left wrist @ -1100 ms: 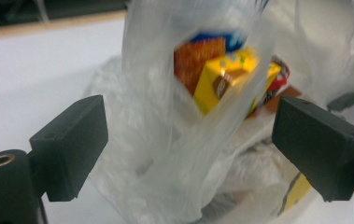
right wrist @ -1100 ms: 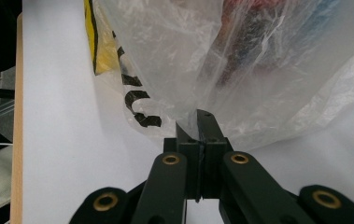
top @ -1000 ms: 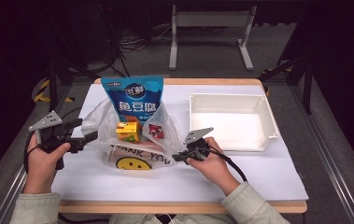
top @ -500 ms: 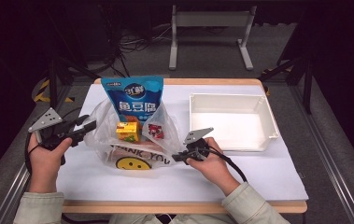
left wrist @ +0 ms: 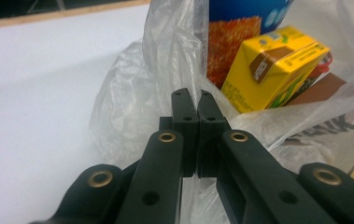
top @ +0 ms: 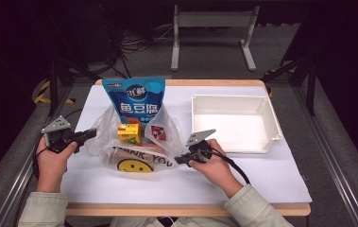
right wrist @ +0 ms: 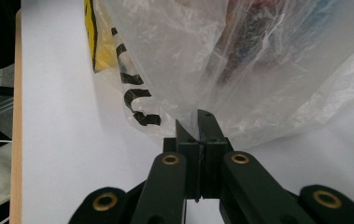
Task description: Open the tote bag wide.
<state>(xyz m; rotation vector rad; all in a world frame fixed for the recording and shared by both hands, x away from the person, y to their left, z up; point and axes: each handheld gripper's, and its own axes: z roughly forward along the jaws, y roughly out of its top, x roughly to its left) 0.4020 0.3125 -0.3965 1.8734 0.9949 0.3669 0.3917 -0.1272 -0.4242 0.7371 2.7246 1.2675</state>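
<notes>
A clear plastic bag [top: 134, 158] with a yellow smiley print lies on the white table cover. Inside it stand a blue snack pouch [top: 136, 99], a yellow drink carton [top: 129, 133] and a small red packet [top: 158, 133]. My left gripper [top: 90, 134] is at the bag's left edge. Its jaws have just been closing and now pinch the bag film [left wrist: 128, 107] at the left gripper's tips [left wrist: 192, 93], with the carton [left wrist: 272, 60] just beyond. My right gripper [top: 177, 160] is shut on the bag's right edge; the film [right wrist: 240, 56] rises from the right gripper's tips [right wrist: 198, 116].
A white rectangular tray [top: 233, 98] sits at the right of the table, close behind my right hand. The table's wooden front edge [top: 186, 209] runs below both forearms. Metal frames and cables stand on the dark floor beyond the table.
My left gripper has dropped slightly toward the bag's left edge and its jaws have gone from open to shut on the film. The right gripper has stayed put.
</notes>
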